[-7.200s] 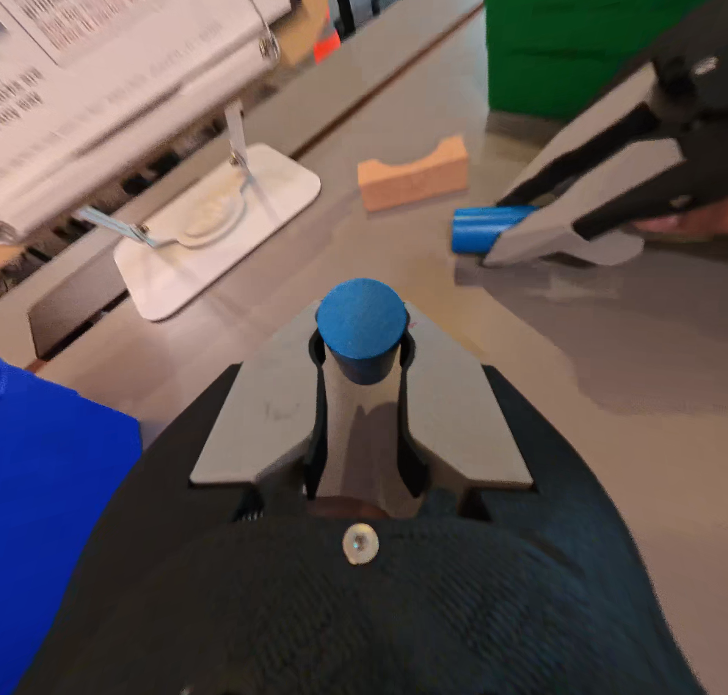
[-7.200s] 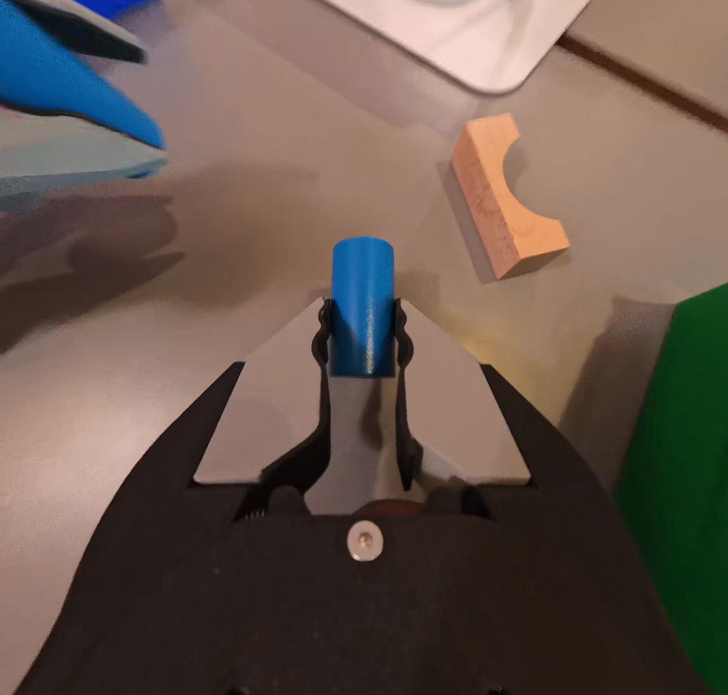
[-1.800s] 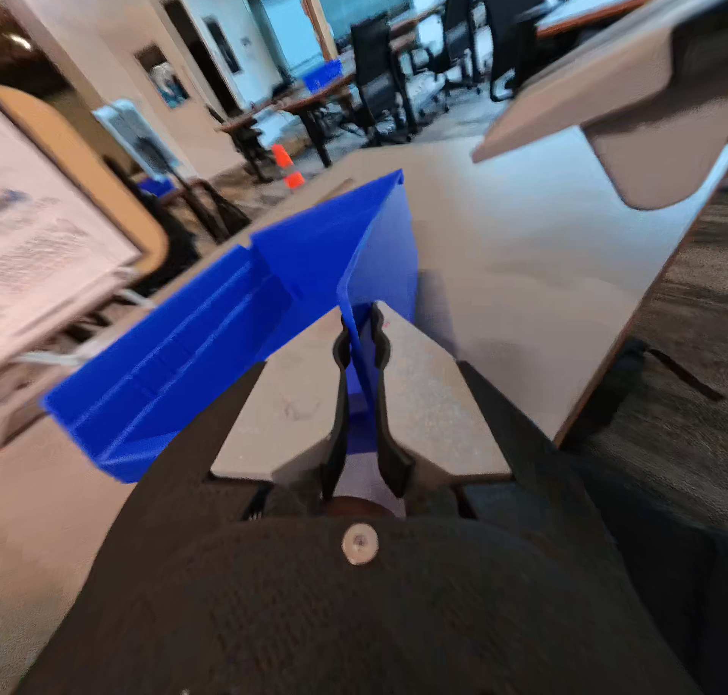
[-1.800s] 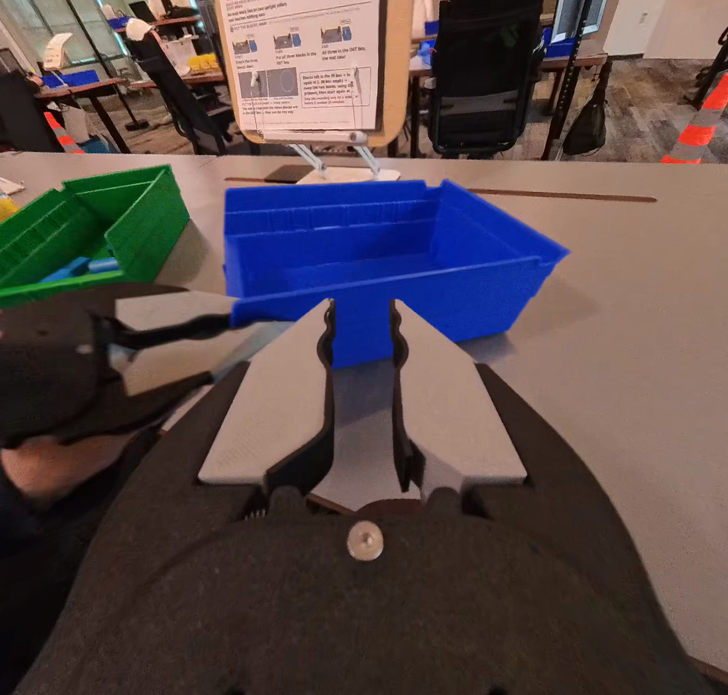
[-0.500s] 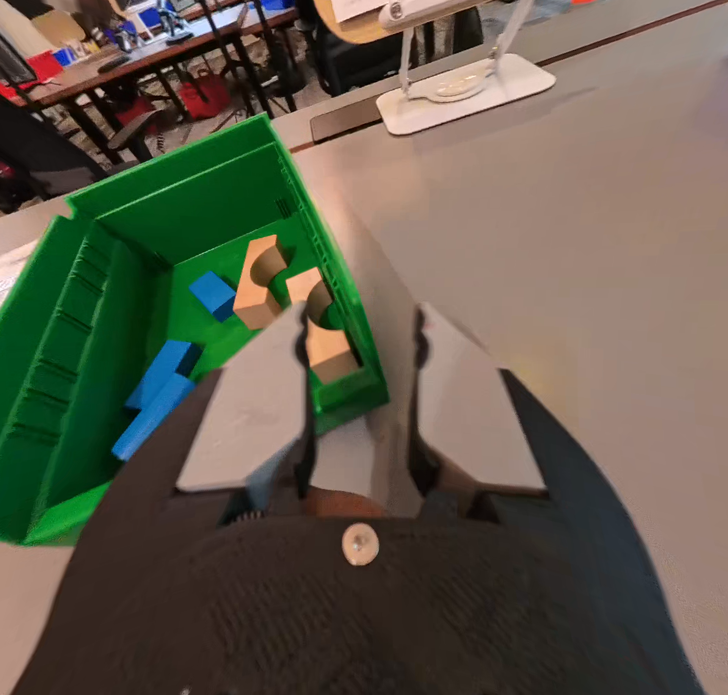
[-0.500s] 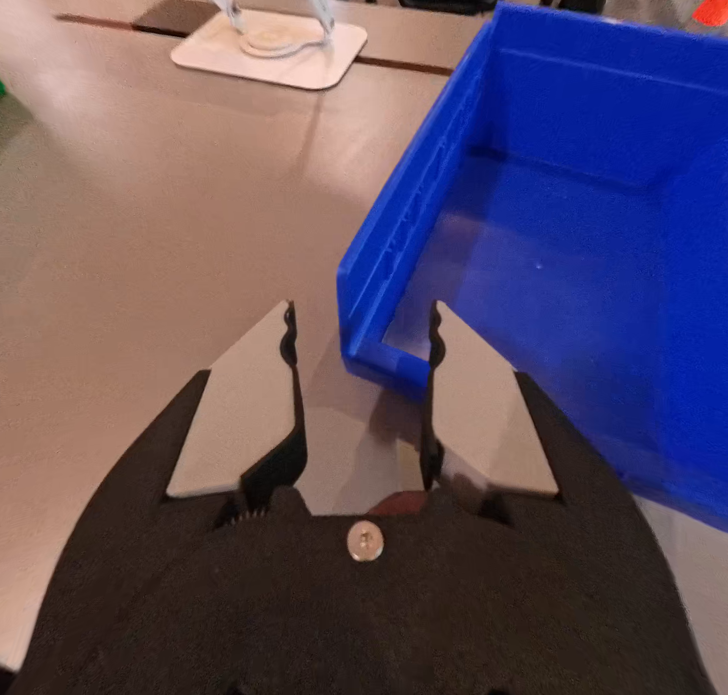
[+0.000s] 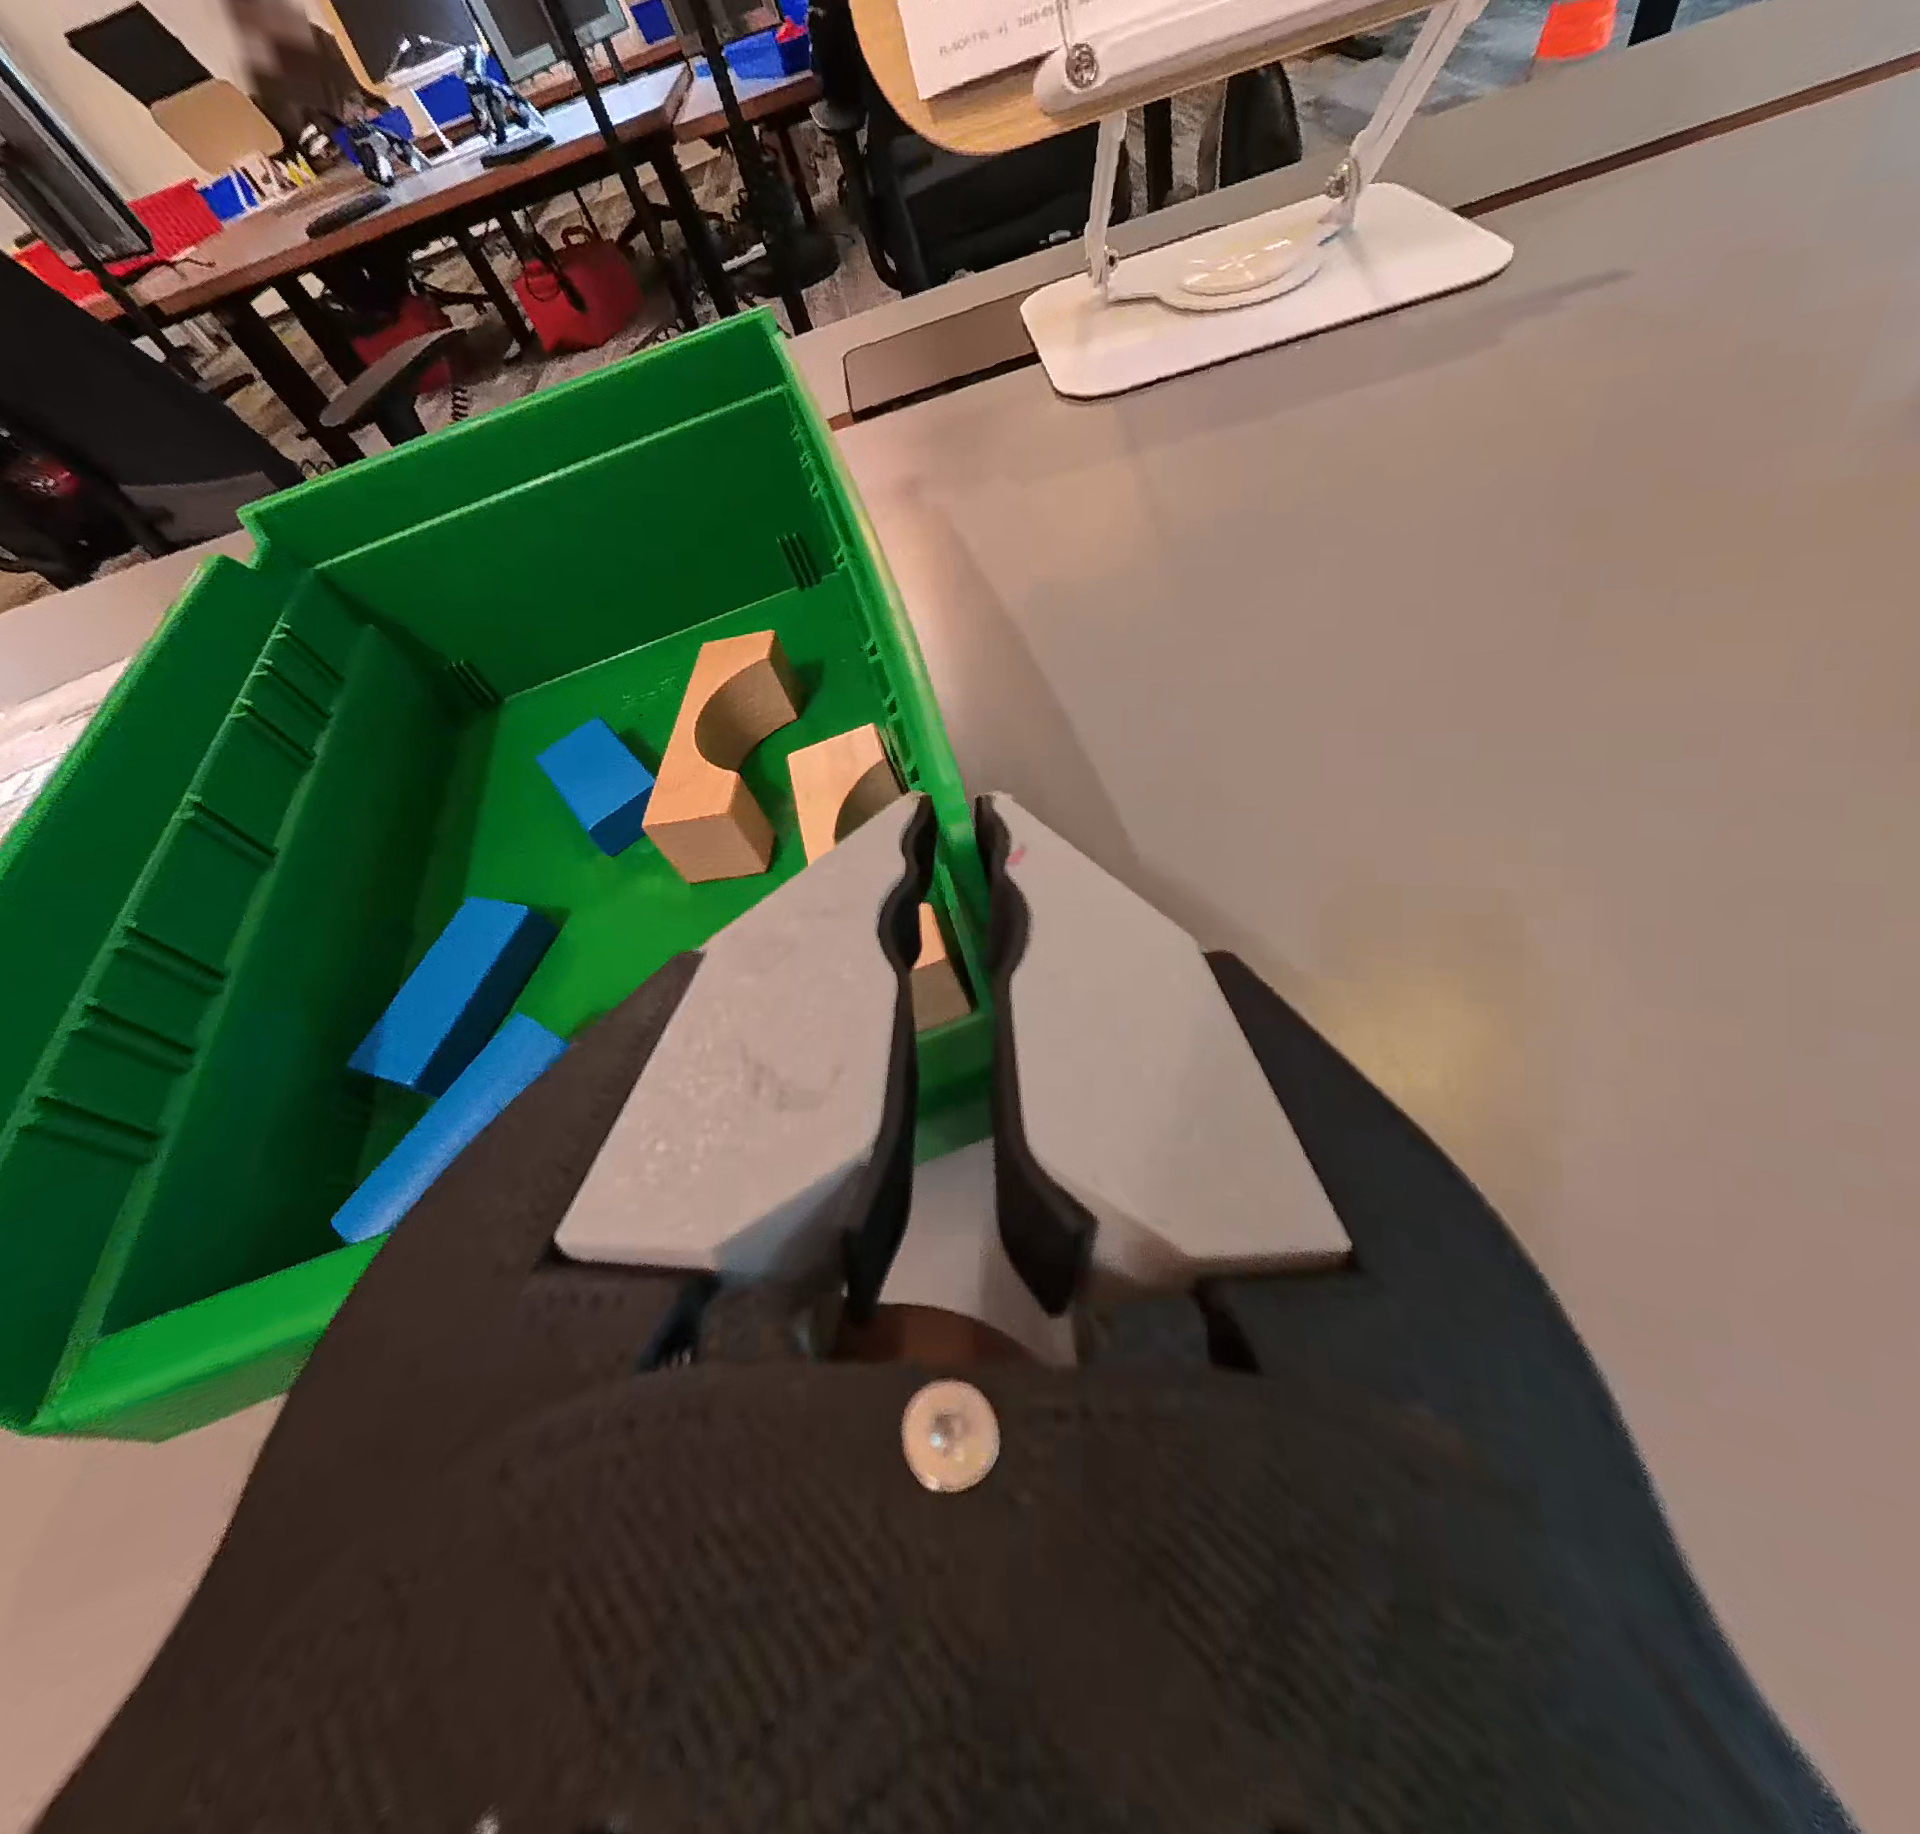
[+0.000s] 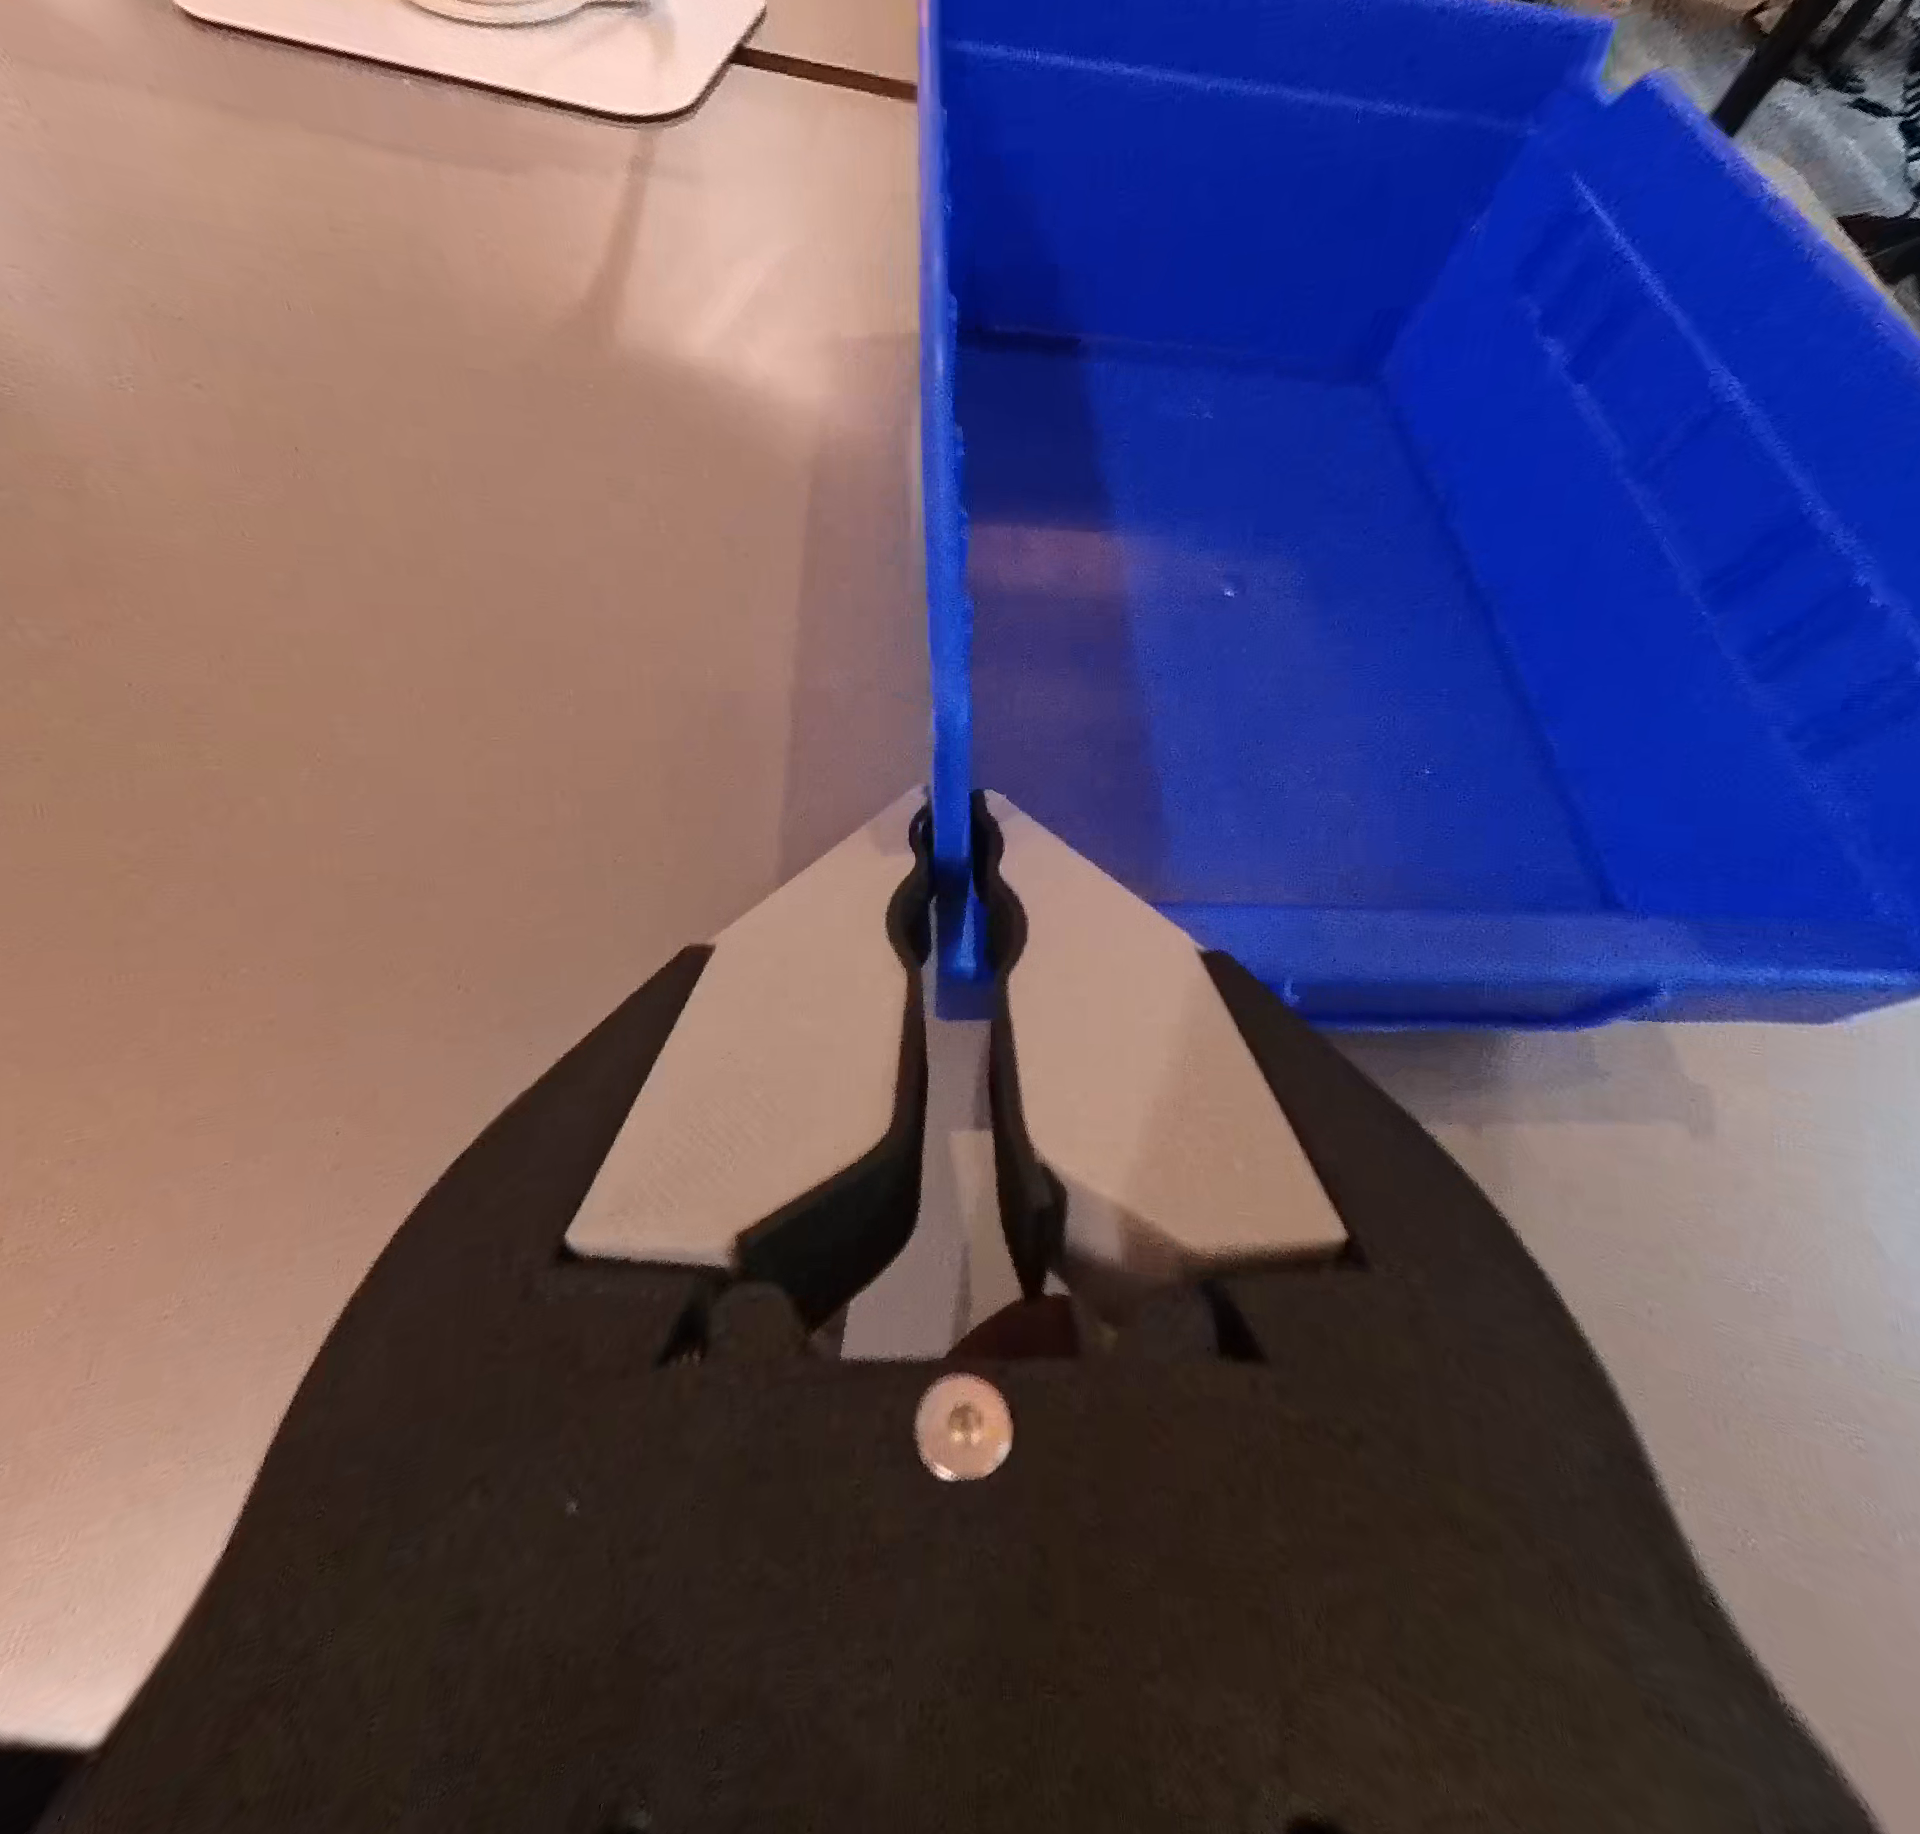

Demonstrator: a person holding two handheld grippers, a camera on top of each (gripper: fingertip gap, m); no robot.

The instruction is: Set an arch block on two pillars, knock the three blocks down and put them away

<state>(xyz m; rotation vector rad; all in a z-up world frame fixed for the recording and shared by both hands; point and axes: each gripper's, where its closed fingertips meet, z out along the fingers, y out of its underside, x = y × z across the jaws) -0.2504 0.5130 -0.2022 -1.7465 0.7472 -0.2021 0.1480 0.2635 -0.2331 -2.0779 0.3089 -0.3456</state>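
Arch blocks [image 7: 727, 745] and blue blocks [image 7: 457, 989] lie in our green bin [image 7: 312, 953] at ten o'clock. Since half a second ago, our left hand-held gripper [image 7: 951, 828] has closed on its right wall, and our right hand-held gripper [image 8: 951, 828] has pinched the blue bin [image 8: 1558, 330]'s left wall.

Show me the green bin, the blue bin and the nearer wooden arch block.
green bin [image 7: 582, 579], left wrist view, on its far inner wall.
blue bin [image 8: 1164, 215], right wrist view, on its far inner wall.
wooden arch block [image 7: 712, 797], left wrist view, on its top face.
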